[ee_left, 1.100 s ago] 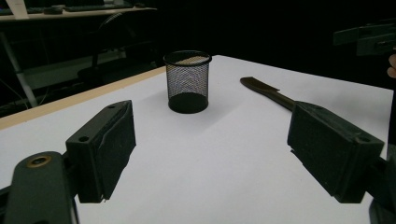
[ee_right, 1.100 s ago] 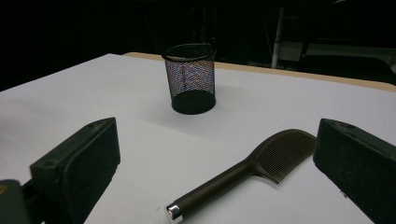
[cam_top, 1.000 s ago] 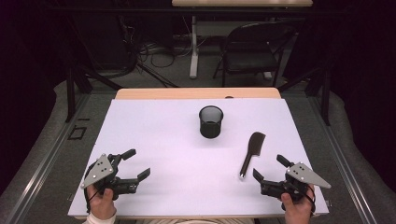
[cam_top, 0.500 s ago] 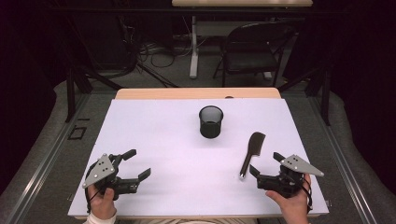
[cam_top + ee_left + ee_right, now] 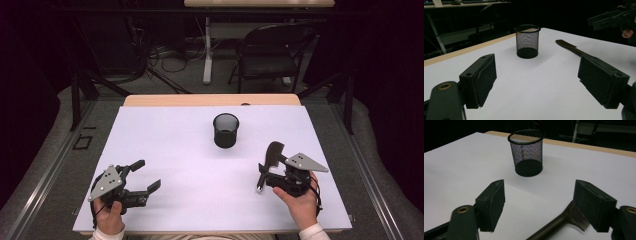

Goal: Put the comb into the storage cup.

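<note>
Work surface: white table (image 5: 190,150), with a wooden strip along its far edge.
Object: dark comb (image 5: 268,164) with a long handle, lying flat on the right half of the table. The toothed head points away from the person; the handle end points toward them.
Object as seen from the right gripper view: handle and fine teeth (image 5: 560,223) lie just beside the right-hand jaw, not between the jaws.
Container: black mesh cup (image 5: 226,130), upright, open-topped and apparently empty, near the table centre, apart from the comb.
Right gripper (image 5: 264,176): released; jaws stand apart, low over the comb's handle end, gripping nothing.
Left gripper (image 5: 146,175): released; jaws wide apart, resting low near the front left of the table, well apart from both objects.
Handling judgement: the comb is probably light, rigid plastic. The teeth look thin and likely to flex or snag.
Grip location: across the handle, clear of the teeth.
Risk: a flat, smooth handle on a smooth surface may slide or pivot as the jaws close.
</note>
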### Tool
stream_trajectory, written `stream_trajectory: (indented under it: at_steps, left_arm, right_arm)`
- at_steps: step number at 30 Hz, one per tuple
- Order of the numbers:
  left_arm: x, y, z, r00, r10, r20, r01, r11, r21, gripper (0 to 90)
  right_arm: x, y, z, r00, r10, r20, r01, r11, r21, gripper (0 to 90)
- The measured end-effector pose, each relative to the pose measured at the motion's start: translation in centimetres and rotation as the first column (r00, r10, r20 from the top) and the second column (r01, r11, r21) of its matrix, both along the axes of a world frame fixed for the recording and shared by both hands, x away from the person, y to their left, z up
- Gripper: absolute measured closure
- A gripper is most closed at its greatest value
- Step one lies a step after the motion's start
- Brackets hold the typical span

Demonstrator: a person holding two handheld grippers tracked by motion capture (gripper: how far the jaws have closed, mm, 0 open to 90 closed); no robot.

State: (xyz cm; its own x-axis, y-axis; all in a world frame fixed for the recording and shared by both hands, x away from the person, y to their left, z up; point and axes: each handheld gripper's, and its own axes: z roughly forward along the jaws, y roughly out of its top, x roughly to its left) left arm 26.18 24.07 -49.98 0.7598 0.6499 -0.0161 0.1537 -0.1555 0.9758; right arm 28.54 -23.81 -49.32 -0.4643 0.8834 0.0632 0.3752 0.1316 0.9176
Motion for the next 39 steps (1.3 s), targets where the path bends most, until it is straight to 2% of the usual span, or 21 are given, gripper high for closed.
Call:
stream_trajectory:
  at_steps: [4, 5, 7, 9, 15, 19, 24, 39]
  left_arm:
    - [0.0, 0.0, 0.0, 1.0000, 0.002, 0.000, -0.002, 1.0000, 0.000, 15.4]
    - [0.0, 0.0, 0.0, 1.0000, 0.002, 0.001, -0.002, 1.0000, 0.000, 15.5]
    - [0.0, 0.0, 0.0, 1.0000, 0.002, 0.002, -0.002, 1.0000, 0.002, 15.4]
    - [0.0, 0.0, 0.0, 1.0000, 0.002, 0.002, -0.002, 1.0000, 0.002, 15.4]
    - [0.0, 0.0, 0.0, 1.0000, 0.006, -0.002, -0.006, 1.0000, 0.005, 15.4]
    - [0.0, 0.0, -0.1, 1.0000, 0.007, -0.002, -0.007, 1.0000, 0.004, 15.5]
    - [0.0, 0.0, -0.1, 1.0000, 0.007, -0.003, -0.007, 1.0000, 0.007, 15.4]
    - [0.1, 0.0, -0.2, 0.9999, 0.009, -0.010, -0.009, 0.9999, 0.009, 15.4]
  right_arm:
    - [0.5, 0.4, 0.1, 0.9999, 0.009, -0.010, -0.009, 1.0000, 0.000, 30.5]
    - [0.7, 0.7, 0.1, 0.9997, 0.021, -0.012, -0.021, 0.9997, -0.008, 35.1]
    - [1.0, 0.9, 0.1, 0.9997, 0.020, -0.014, -0.020, 0.9996, -0.020, 35.6]
    - [1.2, 1.1, 0.1, 0.9994, 0.020, -0.030, -0.021, 0.9996, -0.020, 38.1]
    - [1.9, 1.3, -0.1, 0.9957, 0.017, -0.091, -0.022, 0.9984, -0.053, 39.3]
    - [2.2, 1.4, -0.2, 0.9949, 0.025, -0.098, -0.030, 0.9980, -0.056, 41.7]
    - [2.4, 1.6, -0.3, 0.9904, 0.022, -0.136, -0.031, 0.9974, -0.065, 42.4]
    - [2.7, 2.3, -1.3, 0.9822, 0.037, -0.184, -0.056, 0.9938, -0.096, 45.9]
